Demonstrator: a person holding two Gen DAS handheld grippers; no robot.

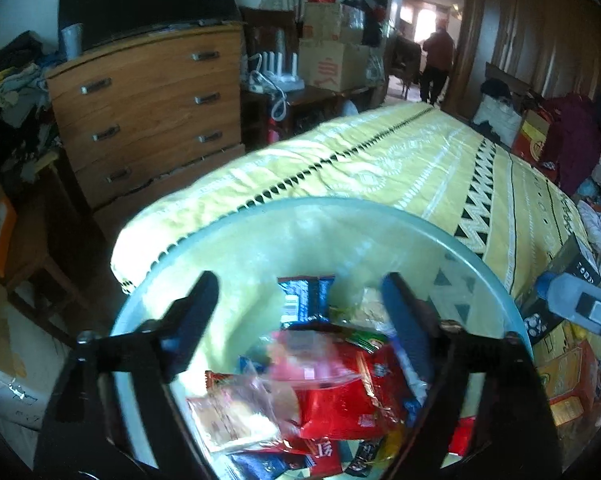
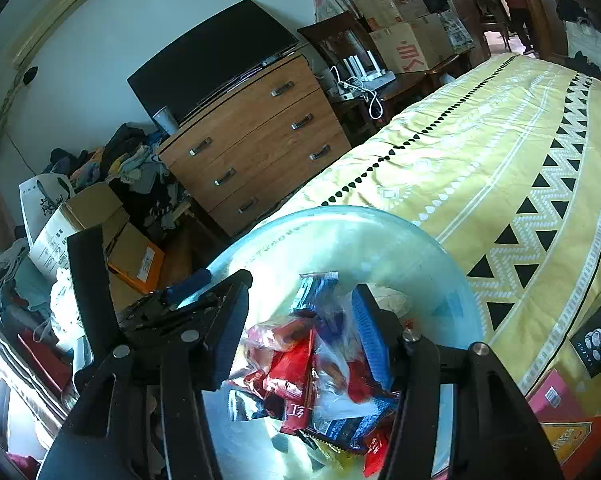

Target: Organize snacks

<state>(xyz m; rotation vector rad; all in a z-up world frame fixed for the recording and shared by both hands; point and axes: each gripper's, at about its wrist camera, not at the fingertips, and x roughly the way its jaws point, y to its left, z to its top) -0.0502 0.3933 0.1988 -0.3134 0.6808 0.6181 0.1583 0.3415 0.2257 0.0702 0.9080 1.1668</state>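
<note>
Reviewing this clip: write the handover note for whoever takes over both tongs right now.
Left tongs: open, empty, over the clear bowl.
Right tongs: open, gripping nothing, over the same bowl.
Things: snack packets piled in the bowl, on the yellow bedspread. Orange box and black box lie beside the bowl on the bed.
Done: many snacks are in the bowl.
Left: probably the boxes outside it; check for strays.
</note>
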